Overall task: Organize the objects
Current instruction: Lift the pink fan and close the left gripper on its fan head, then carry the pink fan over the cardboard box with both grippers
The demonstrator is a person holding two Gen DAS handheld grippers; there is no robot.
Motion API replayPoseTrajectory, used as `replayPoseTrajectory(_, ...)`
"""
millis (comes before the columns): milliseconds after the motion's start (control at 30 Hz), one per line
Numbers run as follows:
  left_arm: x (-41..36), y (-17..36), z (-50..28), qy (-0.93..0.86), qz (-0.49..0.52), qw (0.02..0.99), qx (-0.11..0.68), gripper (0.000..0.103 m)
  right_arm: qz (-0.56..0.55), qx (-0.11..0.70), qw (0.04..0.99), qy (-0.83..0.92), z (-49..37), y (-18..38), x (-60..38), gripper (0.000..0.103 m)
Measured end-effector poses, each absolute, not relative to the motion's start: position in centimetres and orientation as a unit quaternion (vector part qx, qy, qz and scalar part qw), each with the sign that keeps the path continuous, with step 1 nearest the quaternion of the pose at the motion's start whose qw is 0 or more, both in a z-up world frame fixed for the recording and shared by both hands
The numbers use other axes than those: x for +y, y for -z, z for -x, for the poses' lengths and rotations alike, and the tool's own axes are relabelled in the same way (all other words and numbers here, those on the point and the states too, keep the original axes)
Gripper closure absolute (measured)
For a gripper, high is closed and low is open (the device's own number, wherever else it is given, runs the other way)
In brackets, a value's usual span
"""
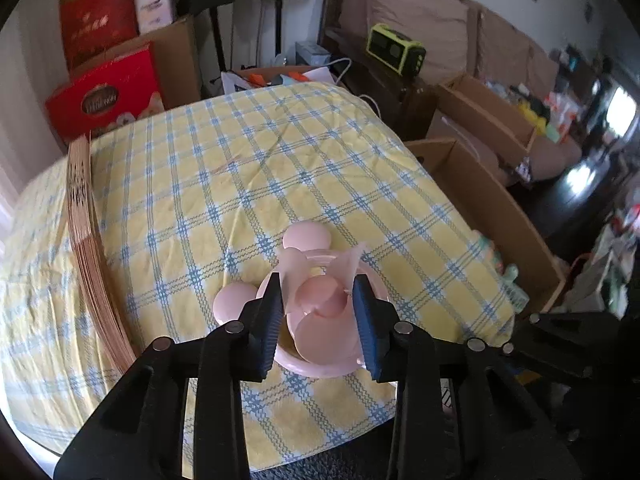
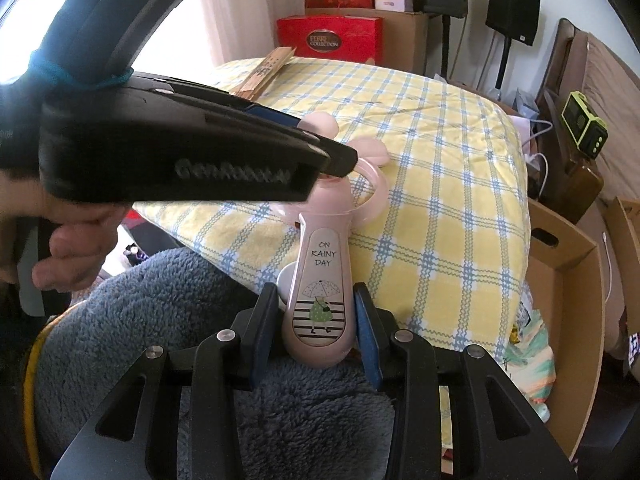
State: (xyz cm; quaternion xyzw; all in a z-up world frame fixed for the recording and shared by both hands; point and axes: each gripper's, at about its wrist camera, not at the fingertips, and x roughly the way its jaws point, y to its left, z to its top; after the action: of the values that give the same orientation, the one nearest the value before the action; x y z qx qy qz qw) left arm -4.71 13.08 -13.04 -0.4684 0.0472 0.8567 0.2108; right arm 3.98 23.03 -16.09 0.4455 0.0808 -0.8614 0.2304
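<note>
Now, step in hand: I judge I am folding or steadying a small pink handheld fan (image 2: 316,292) with both tools, before it goes away.
Fan, place: at the near edge of the yellow checked bed (image 1: 248,168), its round head lying over the cloth and its handle reaching out toward me past the edge.
Right tool (image 2: 318,336): pinching the fan's handle, one pad on each side of the printed panel that reads "ON RAINY DAY".
Left tool (image 1: 318,316): drawn in around the fan's head, with the soft pink blades (image 1: 320,292) between the pads; the left pad looks to be against a blade, but whether the right pad presses I cannot tell.
Left tool, from the right wrist view: its black body (image 2: 168,160) reaches across from the left, tip down at the fan's head, my hand (image 2: 76,248) around its grip.
Around: a stack of flat wooden pieces (image 1: 86,248) on the far left of the bed; an open cardboard box (image 1: 492,216) just off the bed's right side; red gift boxes (image 2: 330,38) beyond the far end.
Next move, my guess: carry the fan to a tidy spot, perhaps that box, which needs a firm hold on the handle and a light one on the blades, since they look thin and bendable.
Risk: squeezing the blades too hard may crease them.
</note>
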Motion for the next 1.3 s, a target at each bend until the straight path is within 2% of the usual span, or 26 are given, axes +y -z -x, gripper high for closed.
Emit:
replayPoseTrajectory(333,13.8,13.4,3.9,-0.877,0.441,0.182,0.046,0.070,-0.451,0.058,0.238,0.859,-4.1,16.1,22.9,0.067)
replayPoseTrajectory(367,13.7,13.4,3.9,-0.878,0.441,0.182,0.045,0.070,-0.452,0.055,0.236,0.859,-4.1,16.1,23.0,0.067)
replayPoseTrajectory(467,14.1,13.5,3.7,-0.880,0.437,0.180,0.055,0.070,-0.455,0.038,0.229,0.859,-4.0,16.1,23.3,0.052)
replayPoseTrajectory(567,14.1,13.5,3.5,-0.882,0.435,0.176,0.050,0.070,-0.453,0.013,0.214,0.865,-3.6,15.7,23.7,0.052)
replayPoseTrajectory(767,13.2,13.5,3.8,-0.877,0.443,0.184,0.019,0.070,-0.456,0.024,0.205,0.866,-3.8,15.7,22.7,0.050)
replayPoseTrajectory(833,13.0,13.6,3.8,-0.875,0.446,0.187,0.009,0.070,-0.451,0.024,0.202,0.869,-3.8,15.6,22.5,0.041)
replayPoseTrajectory(900,12.9,13.7,3.8,-0.874,0.448,0.188,0.004,0.070,-0.444,0.023,0.200,0.873,-3.9,15.7,22.1,0.027)
replayPoseTrajectory(933,12.9,13.7,3.8,-0.874,0.448,0.189,0.003,0.070,-0.439,0.024,0.197,0.876,-3.9,15.7,21.9,0.025)
replayPoseTrajectory(1067,12.5,13.8,4.0,-0.872,0.451,0.192,-0.007,0.070,-0.435,0.018,0.189,0.880,-3.4,16.4,21.3,0.025)
replayPoseTrajectory(1167,12.3,13.7,4.1,-0.870,0.452,0.195,-0.006,0.070,-0.432,0.031,0.178,0.884,-3.2,16.5,21.2,0.040)
replayPoseTrajectory(1300,11.7,13.7,4.3,-0.867,0.456,0.203,-0.021,0.071,-0.427,0.039,0.187,0.884,-3.3,16.5,21.0,0.046)
